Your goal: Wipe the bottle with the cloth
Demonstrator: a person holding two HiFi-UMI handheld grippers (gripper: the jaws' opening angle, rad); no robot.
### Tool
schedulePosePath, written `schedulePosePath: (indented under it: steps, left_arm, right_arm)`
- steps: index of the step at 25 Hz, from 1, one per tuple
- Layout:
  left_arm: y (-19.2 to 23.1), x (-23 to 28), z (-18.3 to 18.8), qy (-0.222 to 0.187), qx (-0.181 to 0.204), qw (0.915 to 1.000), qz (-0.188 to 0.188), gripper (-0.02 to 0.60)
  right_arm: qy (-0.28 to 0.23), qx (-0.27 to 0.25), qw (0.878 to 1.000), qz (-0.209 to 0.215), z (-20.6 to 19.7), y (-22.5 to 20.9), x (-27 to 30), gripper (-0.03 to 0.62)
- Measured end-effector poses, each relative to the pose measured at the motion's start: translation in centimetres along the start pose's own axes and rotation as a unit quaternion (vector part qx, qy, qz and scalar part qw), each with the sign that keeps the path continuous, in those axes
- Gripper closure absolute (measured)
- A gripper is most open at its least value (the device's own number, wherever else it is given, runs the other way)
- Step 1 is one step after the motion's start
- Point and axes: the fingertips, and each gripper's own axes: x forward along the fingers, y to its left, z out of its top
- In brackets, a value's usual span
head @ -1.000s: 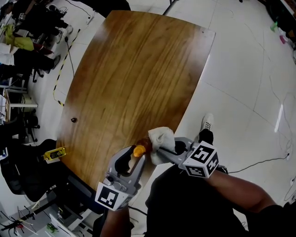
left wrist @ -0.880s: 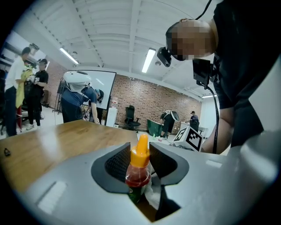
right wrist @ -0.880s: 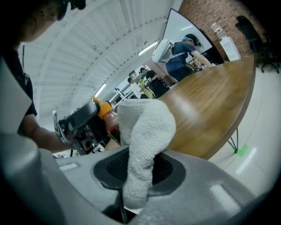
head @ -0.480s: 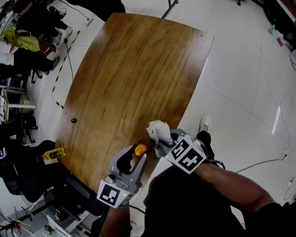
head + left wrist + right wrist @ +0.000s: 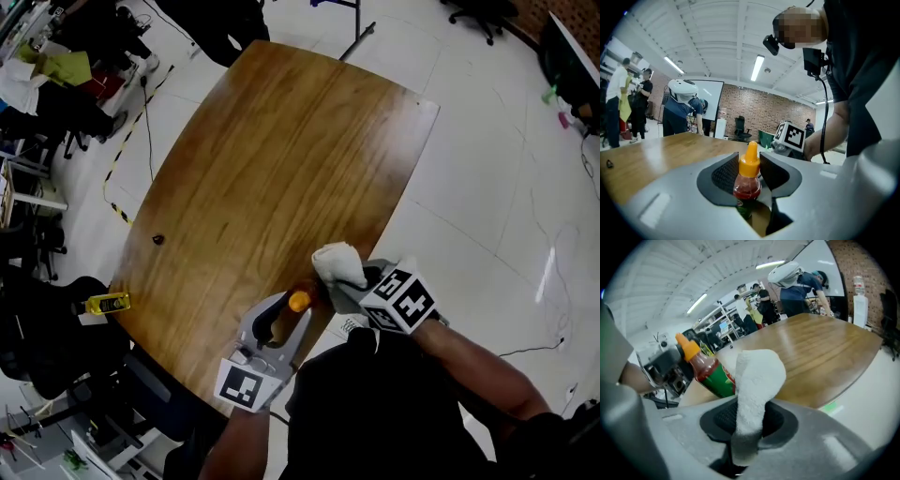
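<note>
A sauce bottle (image 5: 299,301) with an orange cap, red contents and a green label is held over the near edge of the wooden table (image 5: 281,150). My left gripper (image 5: 292,314) is shut on its neck; in the left gripper view the pads clamp the bottle (image 5: 746,185) just under the cap. My right gripper (image 5: 354,286) is shut on a white cloth (image 5: 336,263). In the right gripper view the cloth (image 5: 757,376) stands up between the jaws and lies against the labelled body of the tilted bottle (image 5: 710,373).
A small dark object (image 5: 157,239) lies near the table's left edge. A yellow item (image 5: 108,303) sits on the floor to the left, among chairs and clutter. People stand beyond the table's far end (image 5: 679,108).
My right gripper has rolled and shifted slightly with the cloth beside the bottle. The left gripper has kept the bottle still.
</note>
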Motion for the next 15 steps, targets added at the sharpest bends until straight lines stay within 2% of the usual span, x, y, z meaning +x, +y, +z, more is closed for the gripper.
schedulePosePath:
  steps: [2, 4, 6, 11, 15]
  left_arm:
    - [-0.2, 0.0, 0.0, 0.002, 0.0, 1.0, 0.003, 0.426]
    - [-0.5, 0.1, 0.1, -0.001, -0.009, 1.0, 0.004, 0.391]
    - [-0.9, 0.4, 0.2, -0.002, -0.015, 0.9998, 0.011, 0.383]
    - [-1.0, 0.8, 1.1, 0.0, -0.004, 0.9989, 0.046, 0.385]
    - [-0.7, 0.5, 1.7, 0.007, -0.003, 0.9967, 0.081, 0.405]
  right_arm:
    - [-0.039, 0.04, 0.998, 0.041, 1.0, -0.3, -2.4, 0.517]
    - [-0.076, 0.086, 0.989, 0.091, 2.0, -0.3, -4.7, 0.517]
    - [-0.105, 0.114, 0.98, 0.125, 3.1, -0.5, -6.6, 0.517]
    - [-0.117, 0.089, 0.978, 0.151, 5.7, -0.1, -8.1, 0.517]
    - [-0.095, 0.067, 0.969, 0.219, 7.7, 1.6, -6.8, 0.517]
